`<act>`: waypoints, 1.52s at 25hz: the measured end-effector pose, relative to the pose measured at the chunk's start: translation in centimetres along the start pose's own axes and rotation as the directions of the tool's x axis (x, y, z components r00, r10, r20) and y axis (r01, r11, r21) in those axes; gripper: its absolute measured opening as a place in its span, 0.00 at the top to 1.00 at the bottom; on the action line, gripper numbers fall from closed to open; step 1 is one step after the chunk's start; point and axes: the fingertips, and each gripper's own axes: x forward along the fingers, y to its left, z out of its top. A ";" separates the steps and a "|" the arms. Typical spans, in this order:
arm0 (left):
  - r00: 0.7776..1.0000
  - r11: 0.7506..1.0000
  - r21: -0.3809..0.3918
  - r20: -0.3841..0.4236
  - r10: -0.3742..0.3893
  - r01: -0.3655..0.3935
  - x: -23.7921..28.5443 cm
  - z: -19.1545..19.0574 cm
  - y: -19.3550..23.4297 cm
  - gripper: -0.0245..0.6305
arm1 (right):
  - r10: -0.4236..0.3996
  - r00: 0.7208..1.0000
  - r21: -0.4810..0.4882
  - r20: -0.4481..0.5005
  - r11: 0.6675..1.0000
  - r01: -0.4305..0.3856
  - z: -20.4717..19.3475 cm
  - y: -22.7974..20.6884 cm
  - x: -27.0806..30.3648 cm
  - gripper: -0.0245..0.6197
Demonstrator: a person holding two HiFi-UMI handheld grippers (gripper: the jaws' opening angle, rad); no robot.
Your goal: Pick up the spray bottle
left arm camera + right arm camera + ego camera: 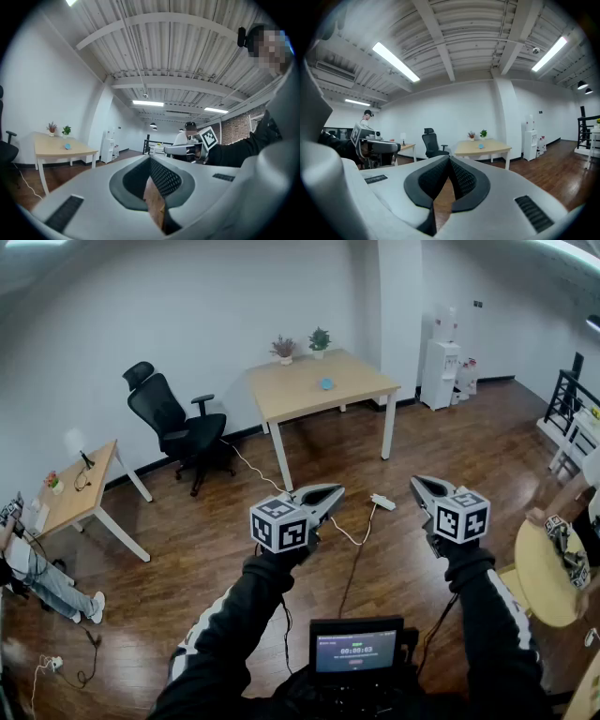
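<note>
Wooden table (291,395) at twelve o'clock, well apart, bears a small blue thing (326,383), possibly the spray bottle. Left gripper (336,491) and right gripper (416,482) point level, jaws pressed together and empty, probably just carried towards it.

head view: above, steeply down | gripper views: level, forward | shared: distant wooden table (300,397)

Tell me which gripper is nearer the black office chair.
Left. The left gripper hangs right of and below the black office chair in the head view; the right gripper sits farther right.
</note>
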 end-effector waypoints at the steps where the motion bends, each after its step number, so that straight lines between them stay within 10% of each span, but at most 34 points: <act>1: 1.000 1.000 -0.001 -0.002 -0.003 0.003 0.2 0.0 1.1 0.96 | -0.001 1.000 0.003 0.003 1.000 0.001 -0.1 -0.2 1.0 0.95; 9: 1.000 0.999 -0.044 0.007 0.013 -0.013 5.8 -0.9 9.4 0.96 | -0.003 1.000 0.045 0.028 0.999 0.001 -0.4 -6.3 8.1 0.95; 23: 0.987 0.987 -0.045 0.016 0.158 -0.157 24.3 6.9 32.4 0.96 | 0.089 0.996 0.052 0.031 0.995 -0.090 7.9 -30.6 30.2 0.95; 38: 0.993 0.992 0.032 -0.005 0.120 -0.120 27.0 12.2 74.9 0.96 | 0.060 0.998 0.047 -0.002 0.997 -0.060 15.5 -35.6 73.3 0.95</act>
